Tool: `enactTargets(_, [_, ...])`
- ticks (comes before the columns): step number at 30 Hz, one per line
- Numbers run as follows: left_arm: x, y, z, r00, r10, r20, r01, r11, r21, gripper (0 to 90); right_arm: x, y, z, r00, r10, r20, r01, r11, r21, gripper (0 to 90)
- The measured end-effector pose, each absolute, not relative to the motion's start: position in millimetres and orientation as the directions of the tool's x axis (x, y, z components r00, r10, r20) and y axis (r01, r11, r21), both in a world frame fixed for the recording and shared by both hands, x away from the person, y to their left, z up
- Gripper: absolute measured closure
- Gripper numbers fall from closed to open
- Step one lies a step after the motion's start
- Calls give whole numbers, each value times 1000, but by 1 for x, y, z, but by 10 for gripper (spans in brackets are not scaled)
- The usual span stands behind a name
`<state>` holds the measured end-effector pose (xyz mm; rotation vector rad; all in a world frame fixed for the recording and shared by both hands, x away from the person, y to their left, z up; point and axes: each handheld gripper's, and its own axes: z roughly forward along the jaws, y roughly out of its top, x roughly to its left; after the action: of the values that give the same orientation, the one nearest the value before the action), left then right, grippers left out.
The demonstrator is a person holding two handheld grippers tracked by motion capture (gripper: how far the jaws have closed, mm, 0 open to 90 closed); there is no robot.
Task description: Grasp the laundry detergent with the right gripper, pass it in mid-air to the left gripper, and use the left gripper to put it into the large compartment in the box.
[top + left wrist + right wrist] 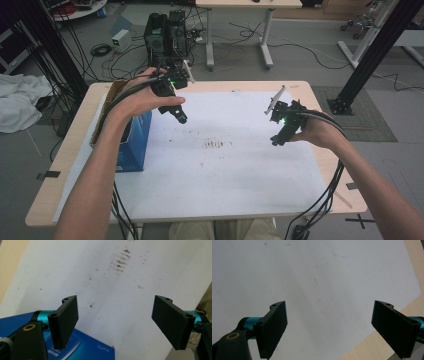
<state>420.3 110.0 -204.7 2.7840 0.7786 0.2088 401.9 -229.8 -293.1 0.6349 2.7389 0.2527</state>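
Clearly both grippers hang in the air above the white sheet that covers the wooden table, and neither holds anything. The left gripper has its jaws spread wide, and so does the right gripper, which looks down on bare paper near the sheet's edge. The nearest thing to work with is the blue box, standing at the table's left edge, just below and beside the left hand. In the left gripper view its printed blue top lies right under the jaws. It is probably a light cardboard carton, stiff at the edges but easy to dent on the broad faces, with a smooth, somewhat slippery print. Taking it across a narrow side, near a corner fold, seems safest.
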Motion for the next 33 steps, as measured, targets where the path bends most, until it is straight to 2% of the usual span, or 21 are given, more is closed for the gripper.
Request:
enactTargets(1, [420, 93, -218, 880, 474, 39, 451, -858, 248, 216, 401, -230, -293, -850, 455, -265, 398, 885, 242, 125])
enactTargets(2, [421, 104, -209, 855, 514, 66, 482, -835, 265, 216, 401, -230, -293, -851, 454, -264, 398, 885, 242, 125])
enactTargets(3, [420, 86, -225, 885, 464, 31, 443, -861, 249, 216, 401, -231, -293, -850, 456, -264, 399, 884, 243, 125])
enactTargets(5, [420, 95, -215, 872, 488, 47, 462, -850, 253, 216, 400, -230, -292, -852, 452, -265, 395, 886, 243, 125])
enactTargets(7, [421, 77, -232, 898, 439, 16, 423, -875, 237, 216, 401, -230, -292, -853, 449, -265, 392, 888, 241, 125])
enactTargets(9, [420, 88, -222, 884, 466, 33, 445, -860, 248, 216, 401, -230, -292, -854, 448, -264, 391, 888, 241, 125])
enactTargets(11, [421, 68, -237, 908, 420, 6, 407, -884, 230, 216, 401, -230, -292, -855, 447, -264, 391, 889, 240, 125])
enactTargets(14, [421, 70, -236, 904, 427, 11, 413, -881, 232, 216, 400, -230, -288, -852, 449, -267, 391, 887, 244, 125])
enactTargets(15, [420, 61, -241, 920, 392, -1, 383, -898, 216, 216, 400, -230, -288, -852, 449, -268, 390, 888, 245, 125])
enactTargets(20, [420, 58, -243, 920, 392, 0, 382, -897, 220, 216, 401, -232, -285, -851, 452, -268, 390, 885, 255, 125])
enactTargets(21, [421, 75, -233, 899, 438, 12, 423, -874, 240, 216, 400, -233, -284, -849, 457, -265, 396, 883, 252, 125])
enactTargets(22, [418, 56, -246, 922, 387, -7, 379, -900, 215, 216, 400, -230, -289, -853, 448, -267, 390, 888, 243, 125])
enactTargets(33, [416, 55, -248, 923, 385, -11, 378, -901, 213, 216, 400, -232, -284, -853, 446, -270, 385, 889, 249, 125])
